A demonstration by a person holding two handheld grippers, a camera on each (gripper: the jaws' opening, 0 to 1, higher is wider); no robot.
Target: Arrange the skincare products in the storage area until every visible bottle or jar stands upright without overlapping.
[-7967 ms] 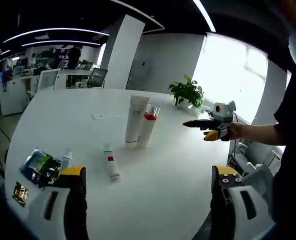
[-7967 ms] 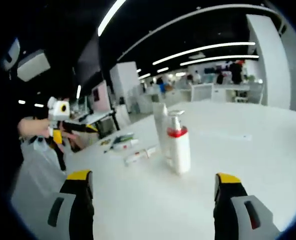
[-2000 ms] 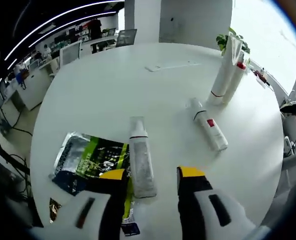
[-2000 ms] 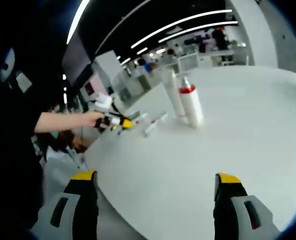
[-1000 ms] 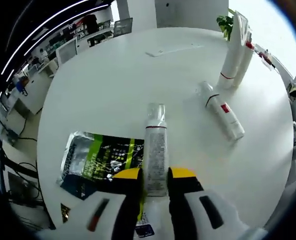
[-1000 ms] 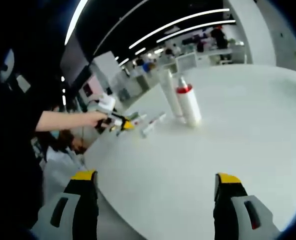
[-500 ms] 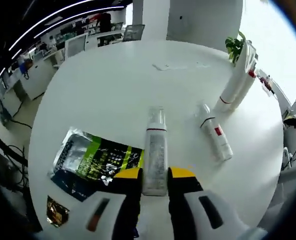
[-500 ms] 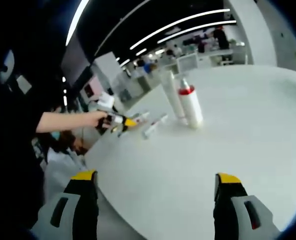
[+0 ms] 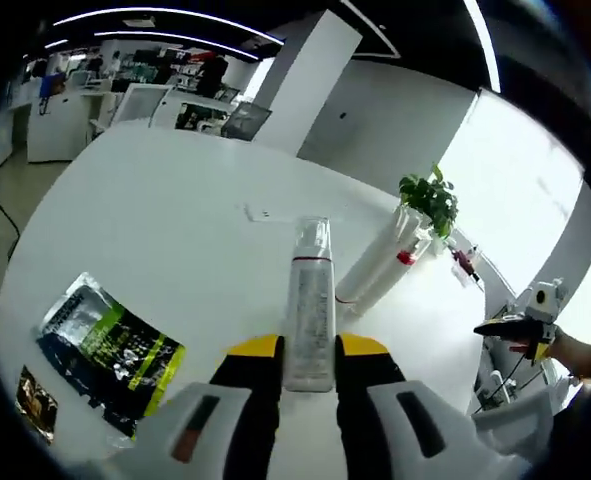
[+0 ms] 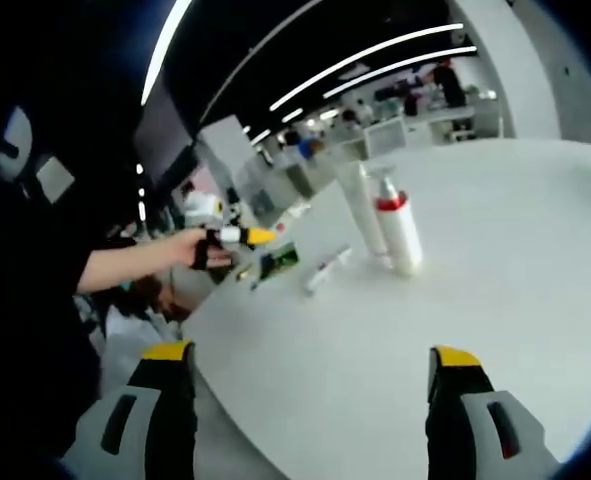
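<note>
My left gripper (image 9: 308, 348) is shut on a slim clear bottle (image 9: 309, 305) with a white cap, held up off the white table (image 9: 155, 230) and pointing away from me. Beyond it a tall white tube (image 9: 375, 262) and a pump bottle with a red collar (image 9: 403, 256) stand side by side. In the right gripper view my right gripper (image 10: 310, 355) hangs wide open over the table's near edge. The tube (image 10: 362, 210) and pump bottle (image 10: 400, 236) stand upright there, and a small white tube (image 10: 325, 270) lies flat to their left. The left gripper (image 10: 253, 237) is raised in a hand.
A green and black foil packet (image 9: 105, 345) lies at the table's left edge, also seen as a packet (image 10: 275, 262) in the right gripper view. A potted plant (image 9: 430, 197) and a slip of paper (image 9: 265, 212) sit at the far side. The right gripper (image 9: 520, 325) hovers off the table's right.
My left gripper went from open around the lying bottle to shut on it, then lifted it off the table. The right gripper stayed open and hardly moved.
</note>
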